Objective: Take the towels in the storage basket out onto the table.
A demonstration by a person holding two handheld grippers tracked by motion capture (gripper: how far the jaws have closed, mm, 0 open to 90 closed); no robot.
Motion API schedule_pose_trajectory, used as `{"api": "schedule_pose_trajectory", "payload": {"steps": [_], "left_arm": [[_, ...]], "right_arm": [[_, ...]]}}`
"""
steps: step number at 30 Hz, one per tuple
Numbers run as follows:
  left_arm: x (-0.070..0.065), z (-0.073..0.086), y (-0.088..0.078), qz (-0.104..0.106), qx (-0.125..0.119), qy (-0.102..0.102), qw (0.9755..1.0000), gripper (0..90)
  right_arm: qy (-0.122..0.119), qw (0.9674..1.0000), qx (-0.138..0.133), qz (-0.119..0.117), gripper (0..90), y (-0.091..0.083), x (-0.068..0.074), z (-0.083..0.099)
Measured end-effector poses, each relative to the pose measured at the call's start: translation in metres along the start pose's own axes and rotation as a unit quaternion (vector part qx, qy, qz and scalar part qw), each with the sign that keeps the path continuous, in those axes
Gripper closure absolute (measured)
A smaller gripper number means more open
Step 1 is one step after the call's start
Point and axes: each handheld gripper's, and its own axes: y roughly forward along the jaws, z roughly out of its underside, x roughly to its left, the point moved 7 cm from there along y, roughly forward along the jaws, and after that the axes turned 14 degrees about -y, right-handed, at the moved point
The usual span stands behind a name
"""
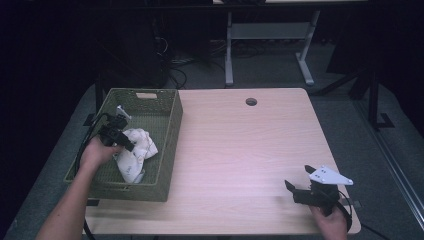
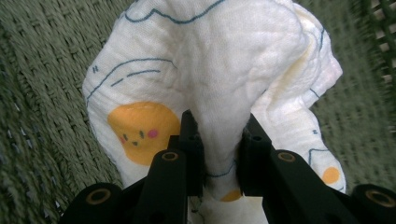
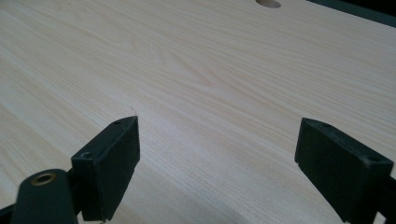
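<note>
A white cloth printed with blue lines and yellow faces lies bunched in the green woven basket at the table's left. My left gripper is inside the basket, shut on a fold of that cloth, which rises between its two black pads. My right gripper rests near the table's front right corner, open, with bare wood between its fingers.
The light wooden table has a round cable hole at the back middle. The basket's woven floor surrounds the cloth. A desk frame and cables stand on the dark floor beyond.
</note>
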Motion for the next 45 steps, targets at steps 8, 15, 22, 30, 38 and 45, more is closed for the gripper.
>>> {"api": "schedule_pose_trajectory", "payload": {"steps": [8, 15, 22, 30, 38, 45], "left_arm": [[-0.005, 0.004, -0.021, 0.014, -0.019, 0.002, 0.9997, 74.1], [-0.015, 0.006, -0.037, 0.024, -0.030, 0.014, 0.9992, 74.1], [-0.018, 0.005, -0.050, 0.043, -0.039, 0.016, 0.9982, 74.1], [-0.021, 0.009, -0.059, 0.063, -0.045, 0.019, 0.9968, 74.1], [-0.022, 0.009, -0.072, 0.071, -0.055, 0.019, 0.9958, 74.1], [-0.026, 0.008, -0.083, 0.088, -0.061, 0.019, 0.9941, 74.1]], "right_arm": [[0.004, 1.0000, -0.001, -0.001, 13.6, 0.001, 0.000, -0.001], [0.008, 1.0000, -0.002, 0.000, 13.6, 0.000, 0.000, -0.001], [0.007, 1.0000, -0.002, 0.001, 13.6, 0.000, 0.000, -0.001], [0.008, 1.0000, -0.002, 0.002, 13.6, 0.000, -0.001, -0.001], [0.009, 1.0000, -0.003, 0.003, 13.6, 0.000, -0.002, -0.001], [0.008, 1.0000, -0.003, 0.003, 13.6, 0.000, -0.002, -0.001]]}}
